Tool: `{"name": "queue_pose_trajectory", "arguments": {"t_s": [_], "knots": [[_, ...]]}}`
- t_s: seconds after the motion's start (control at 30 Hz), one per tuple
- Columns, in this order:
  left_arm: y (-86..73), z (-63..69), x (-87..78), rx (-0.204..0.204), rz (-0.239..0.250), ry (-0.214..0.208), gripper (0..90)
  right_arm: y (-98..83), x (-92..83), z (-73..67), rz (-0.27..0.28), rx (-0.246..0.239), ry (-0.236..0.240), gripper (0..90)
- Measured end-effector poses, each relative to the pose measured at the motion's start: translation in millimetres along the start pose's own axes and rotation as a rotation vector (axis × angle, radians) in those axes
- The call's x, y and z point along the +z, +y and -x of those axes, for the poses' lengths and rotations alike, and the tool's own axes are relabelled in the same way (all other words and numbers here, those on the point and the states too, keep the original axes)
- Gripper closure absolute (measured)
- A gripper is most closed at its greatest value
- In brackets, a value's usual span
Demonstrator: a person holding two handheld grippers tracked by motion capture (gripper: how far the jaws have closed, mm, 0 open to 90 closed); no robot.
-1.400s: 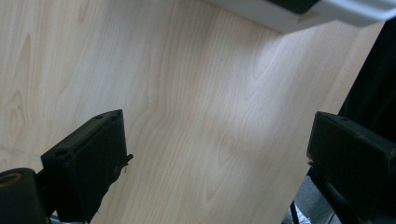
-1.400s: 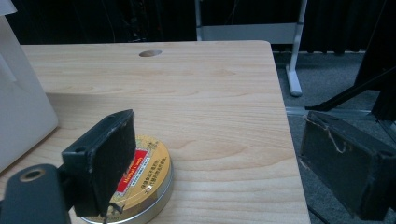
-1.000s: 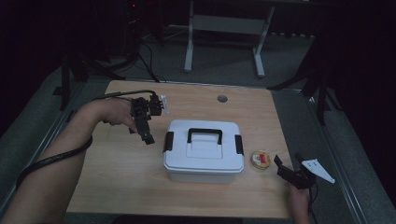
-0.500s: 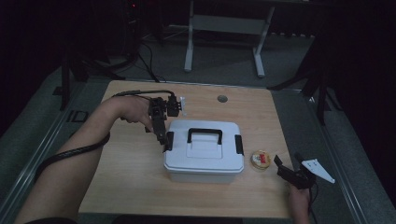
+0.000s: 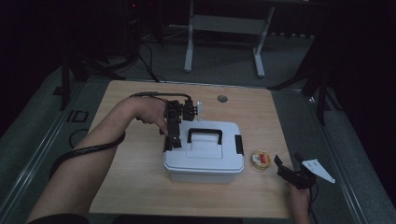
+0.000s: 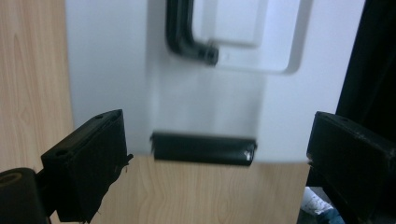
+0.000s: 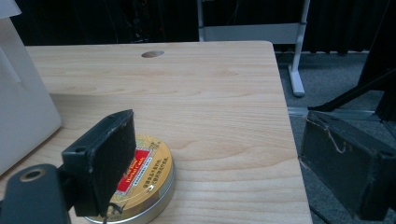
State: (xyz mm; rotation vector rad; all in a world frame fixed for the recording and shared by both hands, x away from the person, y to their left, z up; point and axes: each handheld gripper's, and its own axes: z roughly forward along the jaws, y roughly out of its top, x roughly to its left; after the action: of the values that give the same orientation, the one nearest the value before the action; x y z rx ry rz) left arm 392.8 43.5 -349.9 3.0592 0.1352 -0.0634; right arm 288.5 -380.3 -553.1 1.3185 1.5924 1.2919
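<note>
Left hand-held gripper (image 5: 169, 143) moved rightward, now over white box's (image 5: 204, 156) left latch (image 6: 203, 149).

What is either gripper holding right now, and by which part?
Nothing is held. The left gripper hangs open over the black side latch of the white box; the right gripper is open beside the round tin.

Left gripper (image 6: 205, 154): jaws wide apart, flanking the black side latch (image 6: 203, 148) of the white storage box (image 6: 116, 70). Black carry handle (image 6: 187, 32) above; wooden table (image 6: 28, 70) beneath.
</note>
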Motion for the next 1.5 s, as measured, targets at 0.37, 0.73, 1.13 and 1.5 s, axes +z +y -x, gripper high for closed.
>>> {"name": "queue_pose_trajectory", "arguments": {"t_s": [0.37,0.73,1.13,1.5], "knots": [[18.0,-3.9,9.2,0.031,-0.009,0.011,7.6,-0.1,-0.3,0.4,0.002,0.003,0.004,10.5],[28.0,-11.5,20.1,0.058,-0.020,0.032,23.0,-0.2,-0.5,0.7,0.005,0.004,0.007,10.5],[36.0,-9.0,22.6,0.084,-0.042,0.050,56.7,-0.2,-0.7,0.9,0.006,0.009,0.009,10.5],[45.2,-0.7,24.4,0.083,-0.085,0.020,78.4,-0.3,-0.8,0.7,0.006,0.008,0.007,10.5]]}}
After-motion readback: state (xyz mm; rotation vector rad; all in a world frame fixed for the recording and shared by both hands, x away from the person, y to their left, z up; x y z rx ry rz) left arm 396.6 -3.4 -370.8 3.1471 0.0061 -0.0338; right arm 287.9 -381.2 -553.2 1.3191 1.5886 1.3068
